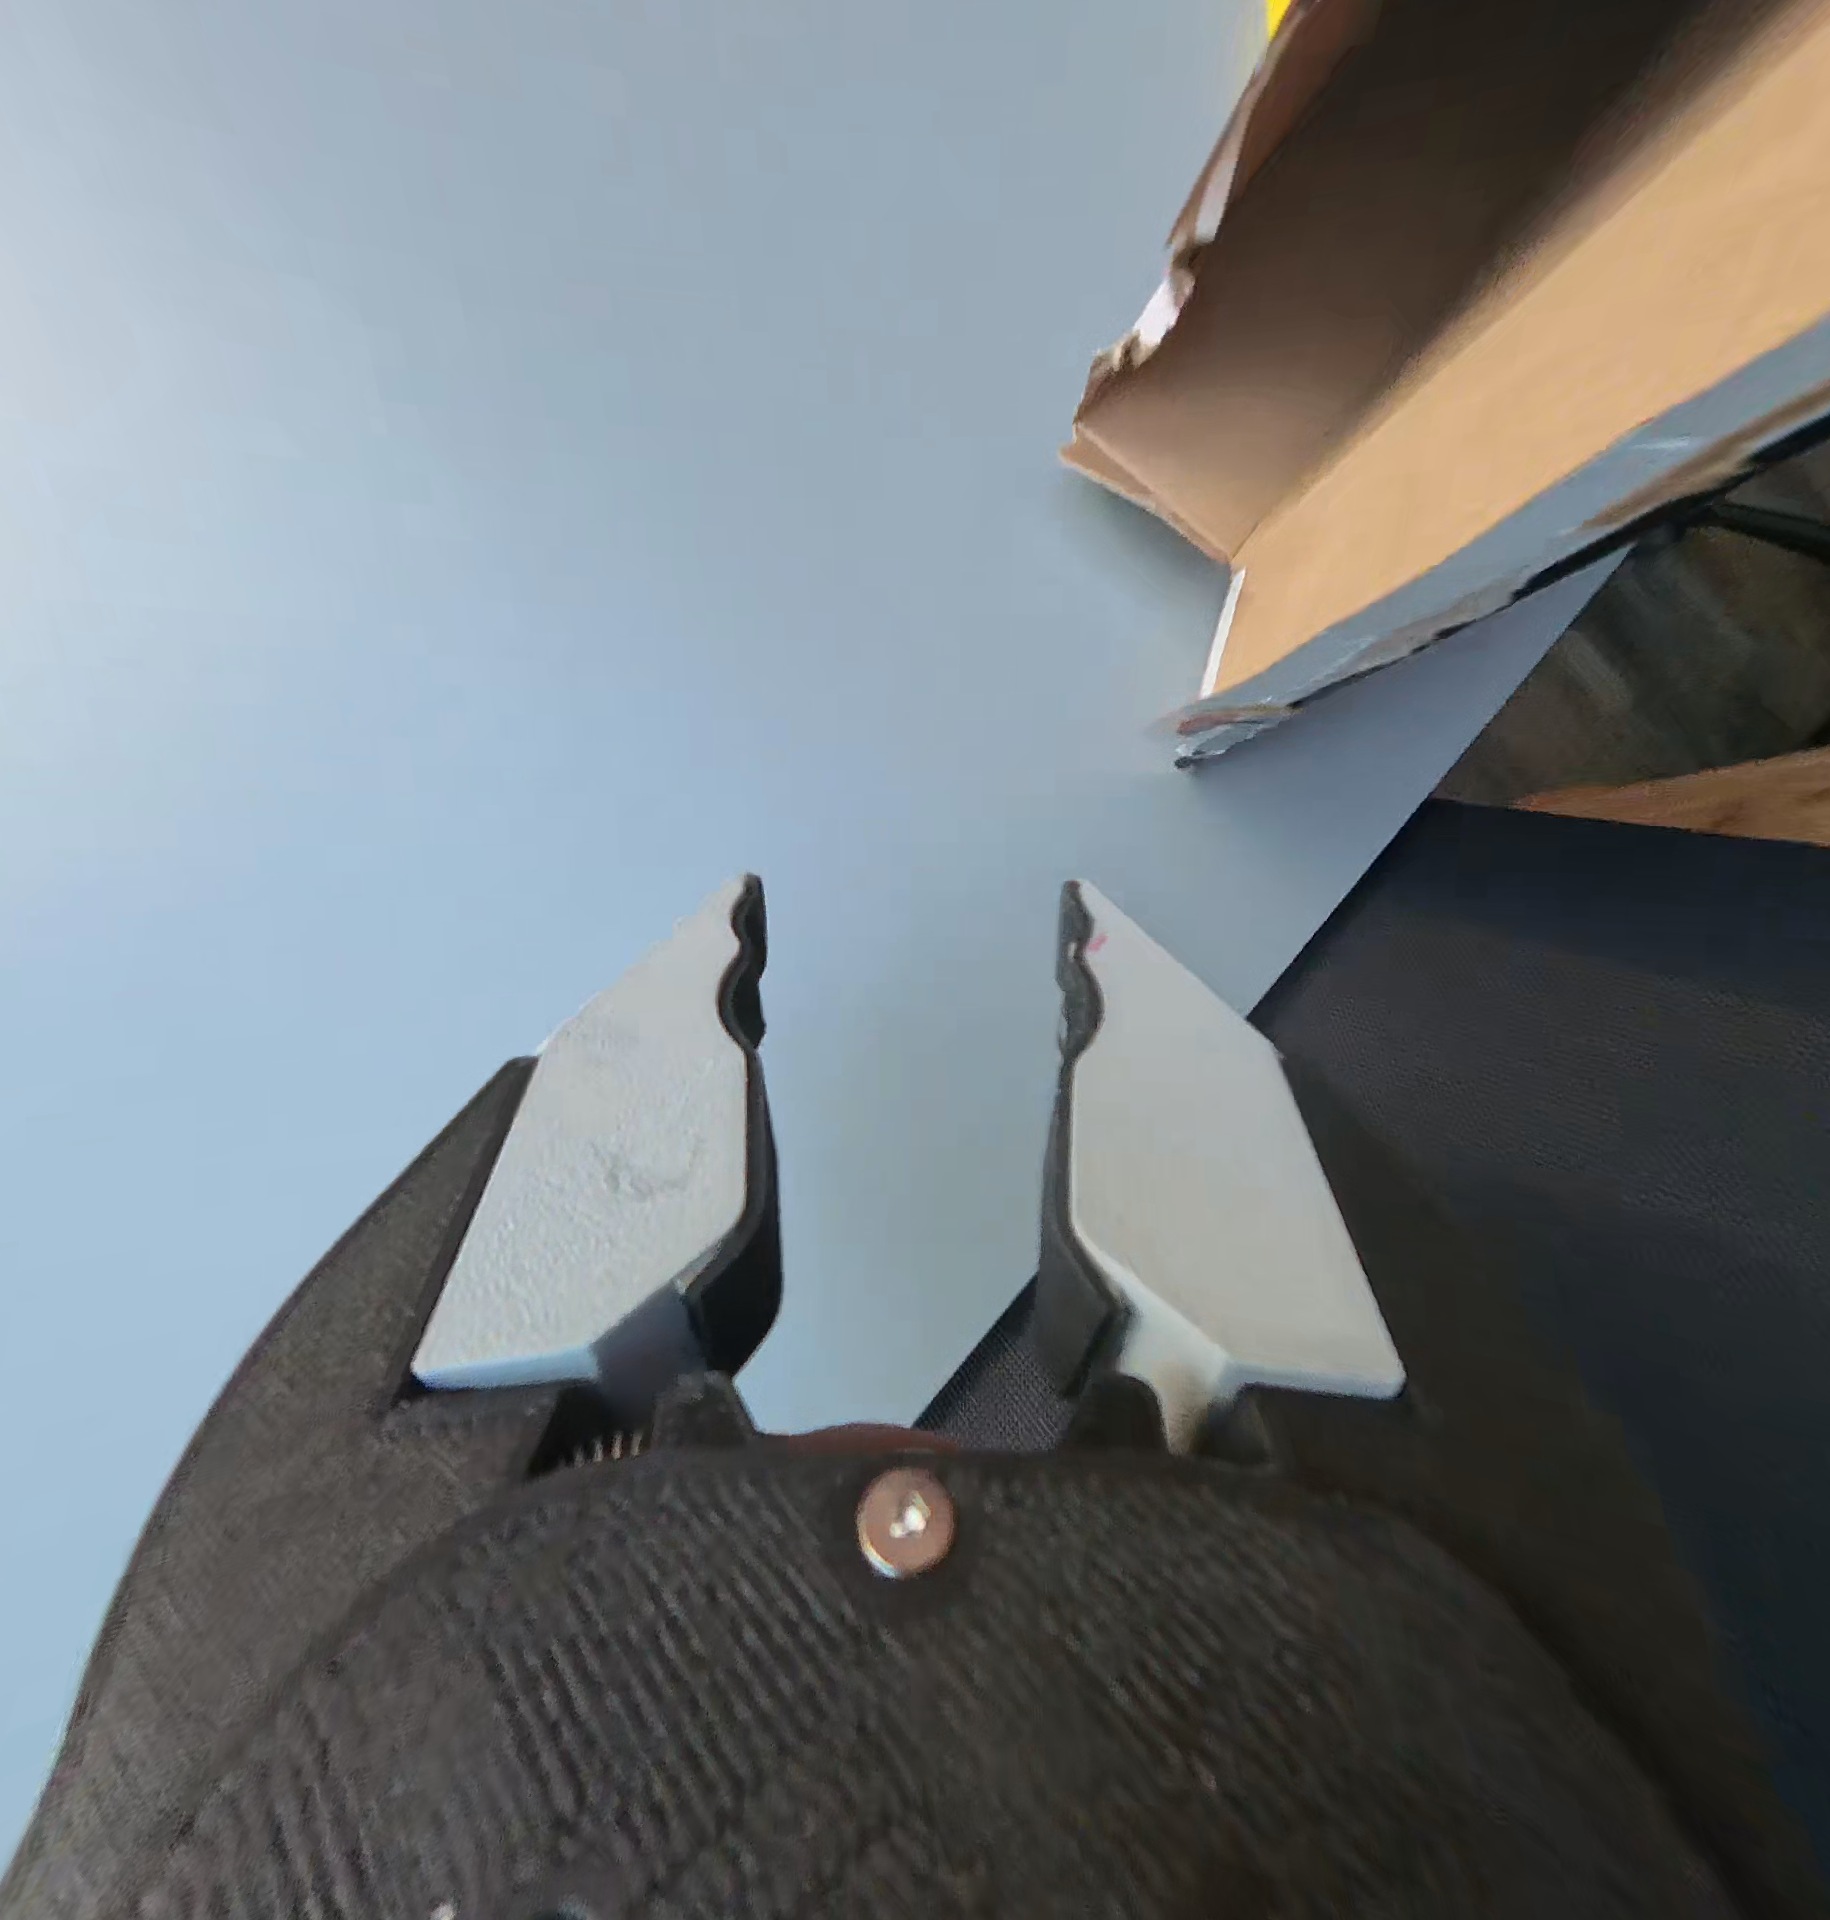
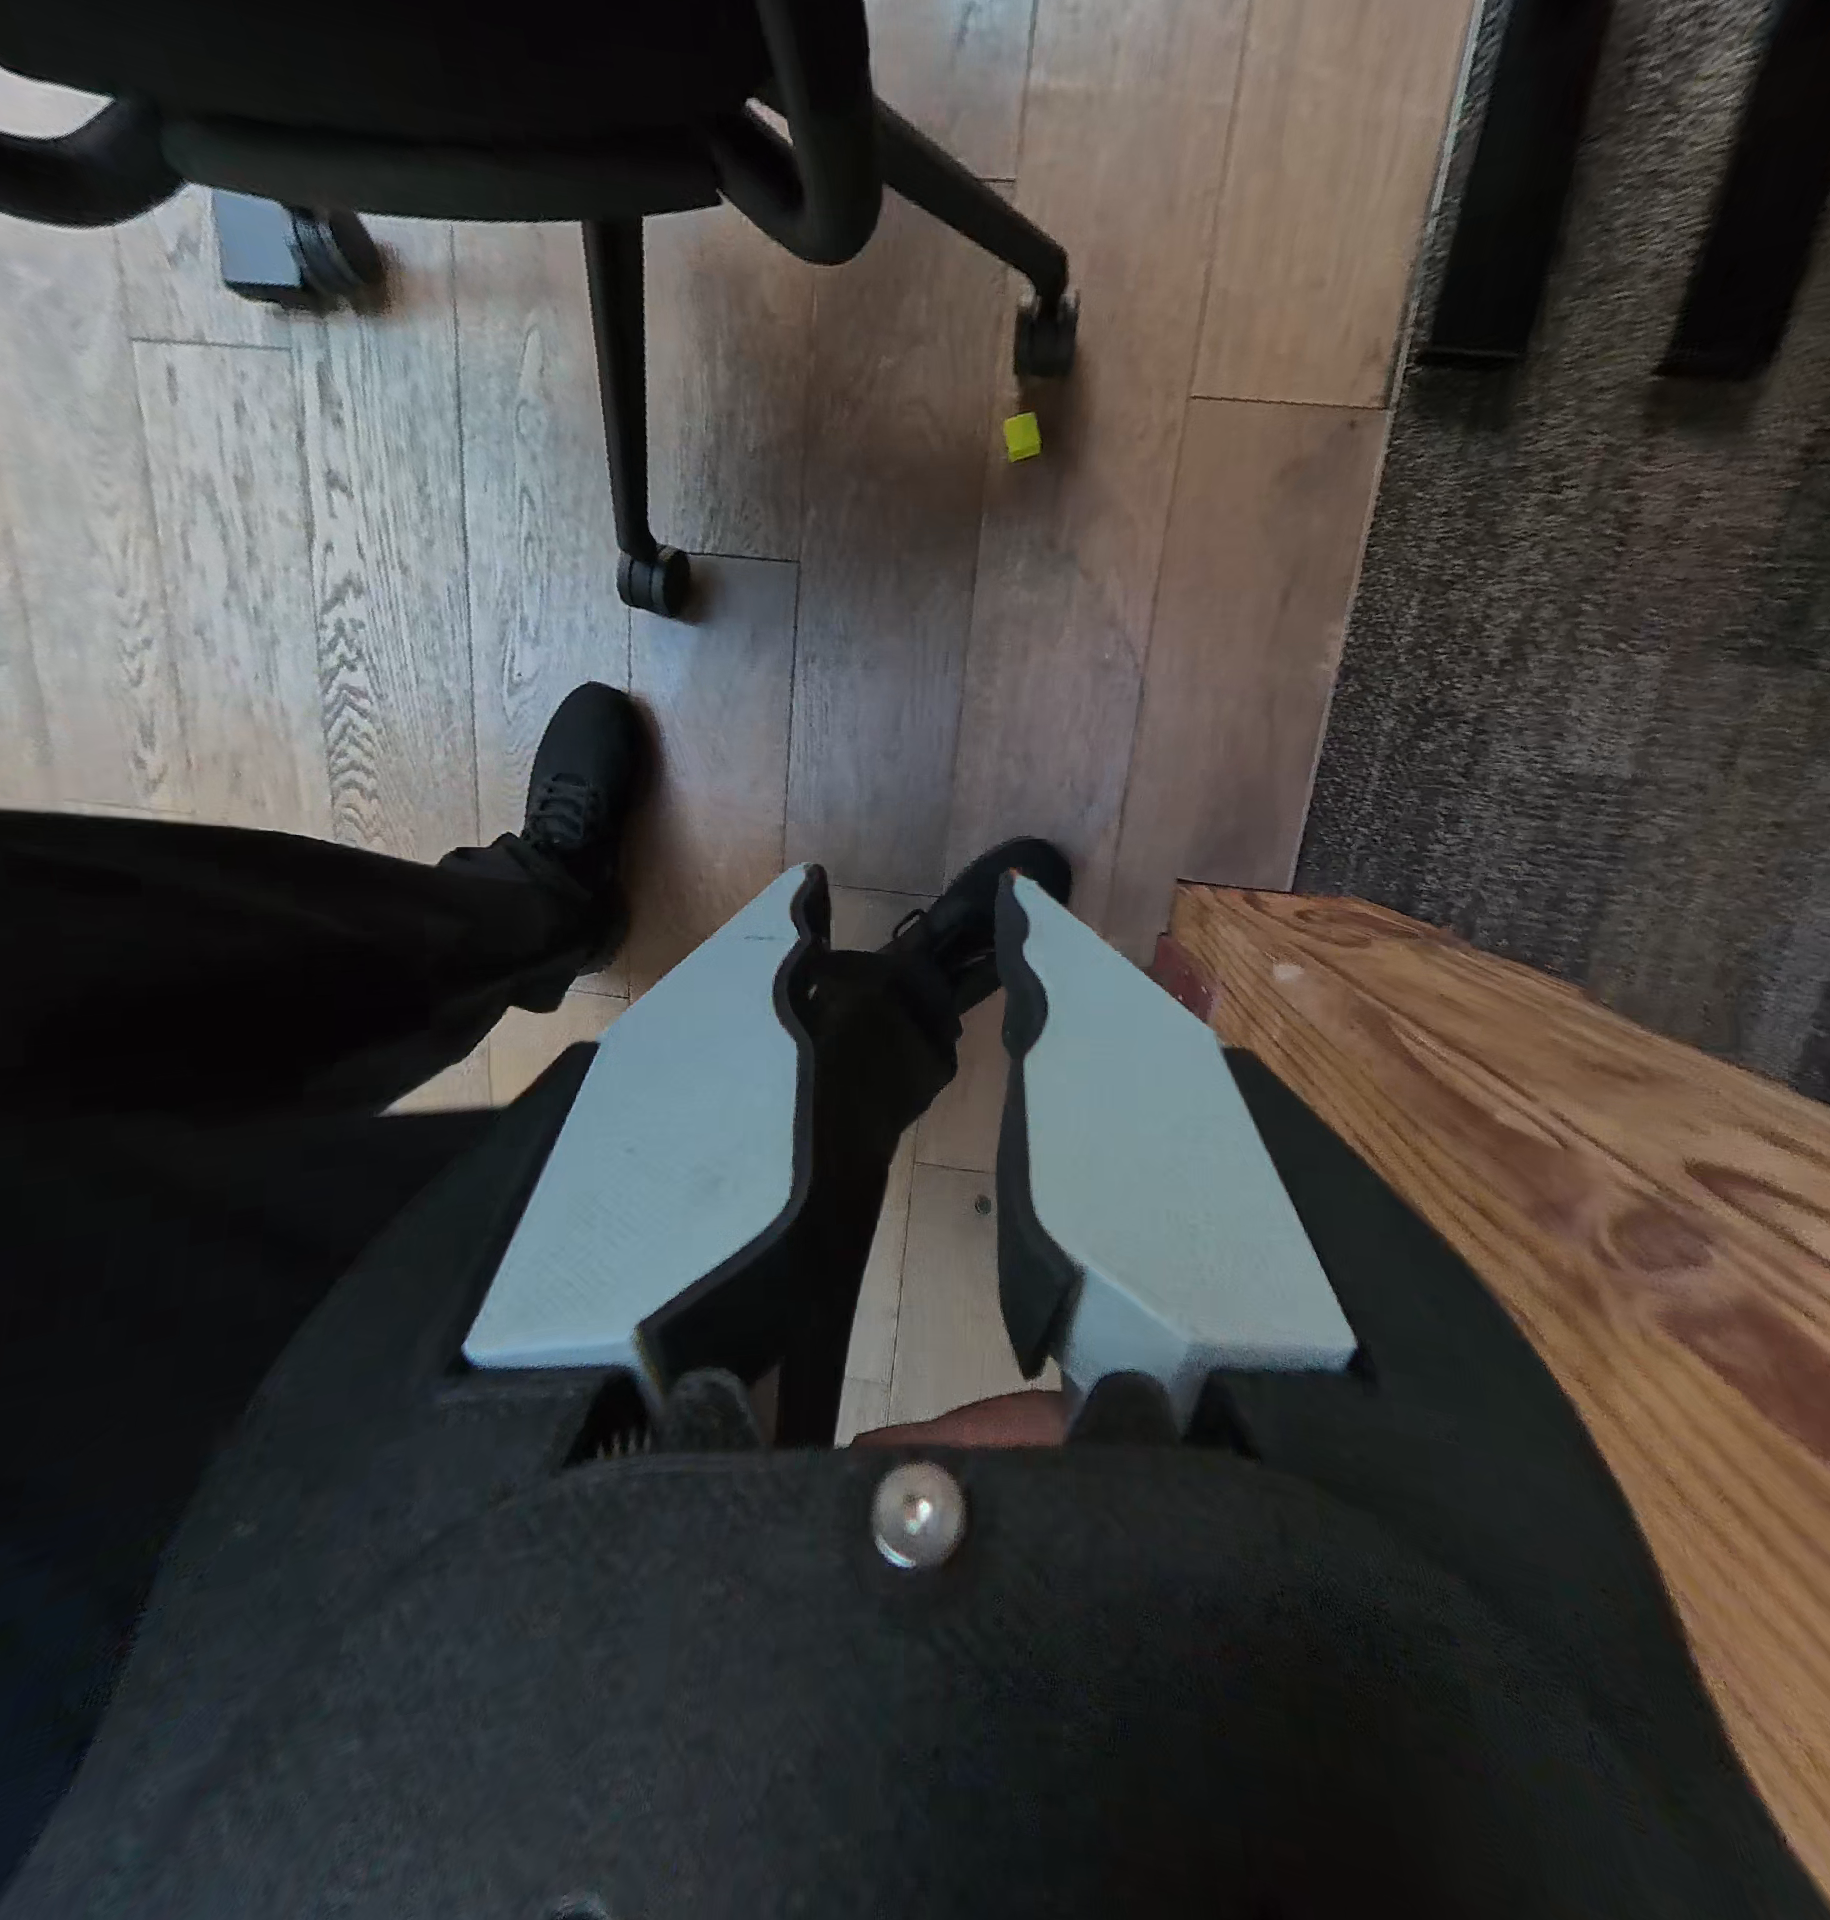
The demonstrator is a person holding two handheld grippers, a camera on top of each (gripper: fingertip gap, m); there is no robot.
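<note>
Fingers of left gripper (image 1: 909,894) released over bench (image 1: 475,520), box (image 1: 1513,312) at two o'clock; right gripper (image 2: 909,883) released, grasping nothing, above floor (image 2: 890,623).

Blue-grey tabletop (image 1: 475,520), brown cardboard box (image 1: 1513,312), small yellow cube (image 2: 1022,436), black shoes (image 2: 578,769)

My left gripper (image 1: 909,894) hangs open and bare over the blue desk (image 1: 475,520), cardboard box (image 1: 1462,364) near the desk's right edge. My right gripper (image 2: 909,883) gapes bare above the wooden floor (image 2: 371,468).
</note>
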